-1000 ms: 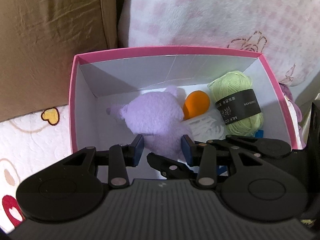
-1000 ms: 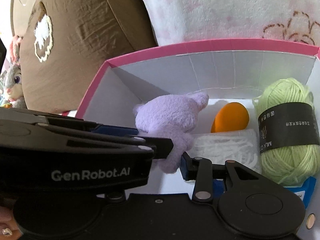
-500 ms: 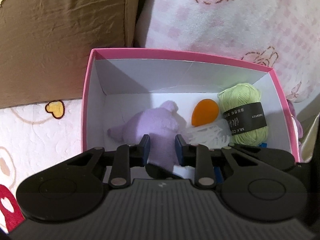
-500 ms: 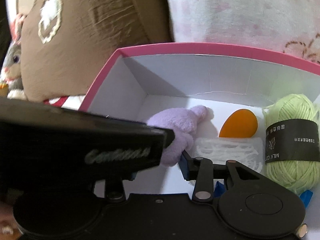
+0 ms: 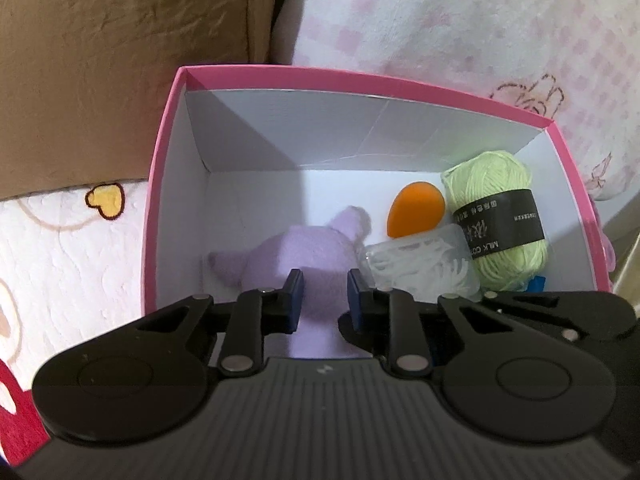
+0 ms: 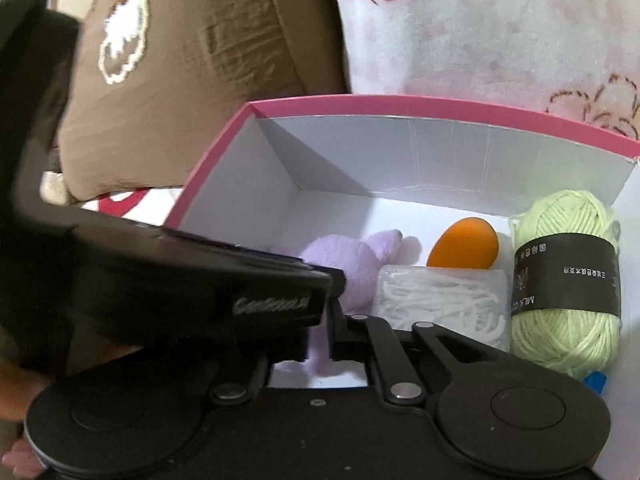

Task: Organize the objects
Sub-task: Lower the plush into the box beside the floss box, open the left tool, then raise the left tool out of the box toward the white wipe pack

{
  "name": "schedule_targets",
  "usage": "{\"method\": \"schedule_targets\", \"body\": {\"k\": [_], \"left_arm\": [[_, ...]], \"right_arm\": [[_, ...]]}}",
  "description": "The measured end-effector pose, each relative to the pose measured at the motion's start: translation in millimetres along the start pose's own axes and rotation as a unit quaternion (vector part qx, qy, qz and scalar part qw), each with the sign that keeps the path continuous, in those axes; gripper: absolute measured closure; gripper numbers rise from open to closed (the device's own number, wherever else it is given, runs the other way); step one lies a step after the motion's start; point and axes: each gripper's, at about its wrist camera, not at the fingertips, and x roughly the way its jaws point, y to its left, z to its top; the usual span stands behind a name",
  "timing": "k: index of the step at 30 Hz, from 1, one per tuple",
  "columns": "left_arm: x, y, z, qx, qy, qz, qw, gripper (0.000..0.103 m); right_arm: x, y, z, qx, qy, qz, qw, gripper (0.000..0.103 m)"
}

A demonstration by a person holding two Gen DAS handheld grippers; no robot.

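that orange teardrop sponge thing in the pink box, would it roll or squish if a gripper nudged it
The orange teardrop sponge looks like soft matte foam, so it would probably dent under pressure and feel very light. Its rounded body could rock or roll, though the pointed end would likely curve its path. The green yarn ball and clear packet close beside it should stop it quickly.

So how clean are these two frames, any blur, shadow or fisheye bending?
Left wrist view: sharp, pink box rim bowed by the fisheye, shadow across its left inner wall. Right wrist view: the left tongs' black body smeared by blur, dark vignette in the corners.
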Motion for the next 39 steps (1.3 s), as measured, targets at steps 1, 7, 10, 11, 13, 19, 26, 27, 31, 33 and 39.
{"method": "schedule_targets", "body": {"k": [1,7,10,11,13,19,26,27,31,33,39], "left_arm": [[0,0,-1,0.001,-0.002,0.003,1.0,0.084],[4,0,-2,-0.005,0.004,-0.004,1.0,0.085],[6,-4,-5,0.002,0.002,0.012,0.9999,0.084],[6,-5,-5,0.005,0.0,0.015,0.9999,0.084],[5,-7,-7,0.009,-0.003,0.021,0.9997,0.084],[-16,-2,-18,-0.004,0.002,0.008,1.0,0.078],[-72,-1,-37,0.002,-0.018,0.002,0.9998,0.061],[-81,0,-40,0.003,-0.02,0.007,0.9998,0.06],[-117,4,-52,0.008,-0.026,0.015,0.9995,0.056],[-133,3,-58,0.015,-0.03,0.02,0.9992,0.053],[-182,-6,-79,0.046,-0.02,0.016,0.9986,0.051]], "right_arm": [[3,3,0,0.0,0.003,-0.007,1.0,0.095],[-1,7,-7,-0.01,-0.003,-0.022,1.0,0.09],[-18,1,-14,-0.012,-0.018,-0.029,0.999,0.088],[-24,-1,-16,-0.011,-0.022,-0.027,0.999,0.088],[-35,-4,-22,-0.013,-0.031,-0.024,0.999,0.086],[-64,3,-38,-0.041,-0.053,-0.033,0.997,0.072],[-103,25,-51,-0.062,-0.075,-0.031,0.995,0.062],[-112,28,-53,-0.065,-0.08,-0.034,0.994,0.059],[-142,36,-62,-0.076,-0.098,-0.04,0.991,0.054],[-158,39,-66,-0.077,-0.103,-0.043,0.991,0.053],[-198,53,-77,-0.097,-0.113,-0.063,0.987,0.048]]}}
